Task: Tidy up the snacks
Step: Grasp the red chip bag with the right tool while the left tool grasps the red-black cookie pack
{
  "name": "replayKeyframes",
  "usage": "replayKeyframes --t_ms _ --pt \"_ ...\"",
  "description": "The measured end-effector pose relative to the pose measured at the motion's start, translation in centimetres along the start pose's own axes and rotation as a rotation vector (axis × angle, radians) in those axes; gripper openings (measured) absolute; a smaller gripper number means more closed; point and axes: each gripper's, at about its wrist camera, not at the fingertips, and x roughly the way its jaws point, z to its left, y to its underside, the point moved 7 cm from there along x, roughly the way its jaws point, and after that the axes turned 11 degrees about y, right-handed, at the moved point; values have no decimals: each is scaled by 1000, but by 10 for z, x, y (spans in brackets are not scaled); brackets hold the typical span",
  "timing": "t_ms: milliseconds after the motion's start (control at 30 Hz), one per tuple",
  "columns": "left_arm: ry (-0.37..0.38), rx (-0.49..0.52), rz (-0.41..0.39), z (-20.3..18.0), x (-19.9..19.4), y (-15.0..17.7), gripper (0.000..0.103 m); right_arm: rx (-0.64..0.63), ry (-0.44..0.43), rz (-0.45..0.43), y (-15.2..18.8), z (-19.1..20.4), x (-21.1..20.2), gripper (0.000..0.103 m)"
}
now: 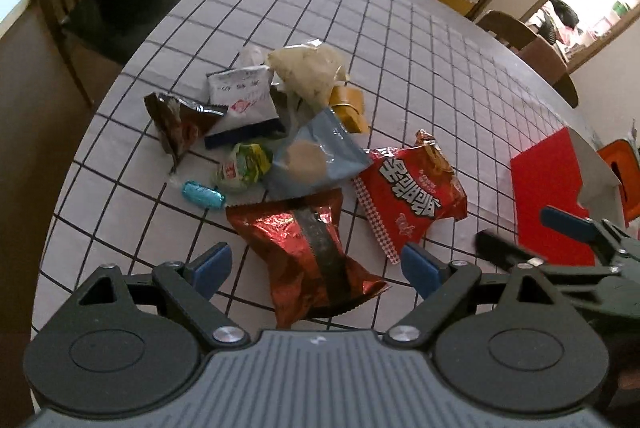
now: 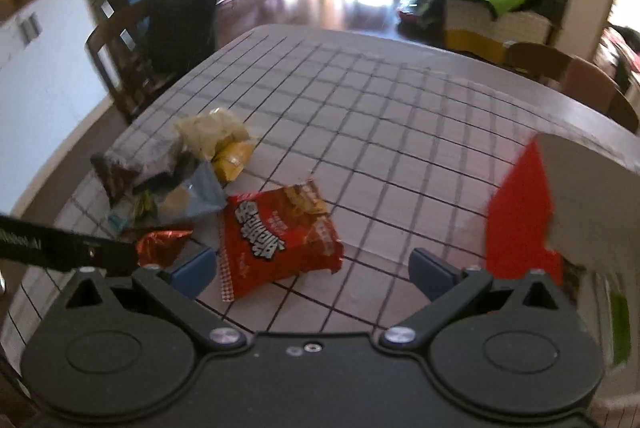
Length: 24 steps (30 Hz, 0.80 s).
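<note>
1. The snacks are all dumped in a loose heap on the table [image 1: 400, 40], which has a white cloth with a black grid on it.
2. The left gripper [image 1: 316, 268] has its jaws spread wide with nothing pinched. A crinkly red foil bag [image 1: 308, 248] lies on the cloth in the gap between the blue pads, but they aren't touching it.
3. Just right of that is a red noodle snack bag [image 1: 412, 192] with white lettering, and a grey-blue pouch [image 1: 316, 156] lies partly over its corner.
4. Further back in the heap: a brown wrapper [image 1: 176, 120], a white packet [image 1: 244, 96], a small green packet [image 1: 244, 164], a blue candy [image 1: 202, 194], a yellow packet [image 1: 350, 106] and a pale clear bag [image 1: 308, 68] on top.
5. The right gripper [image 2: 312, 270] is also wide open and empty, over the near edge of the noodle bag.
6. A red box [image 1: 548, 188] stands at the right, apart from the pile.
7. The right wrist view is blurry.
</note>
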Motion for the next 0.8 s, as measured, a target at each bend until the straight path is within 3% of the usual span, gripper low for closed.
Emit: replayKeyframes --t_ms 300,800 --pt "-36 -108 56 16 21 -3 92 -278 -32 -4 -7 33 43 103" --pt "-89 -142 97 17 45 -3 90 -340 -96 78 -9 50 95 103"
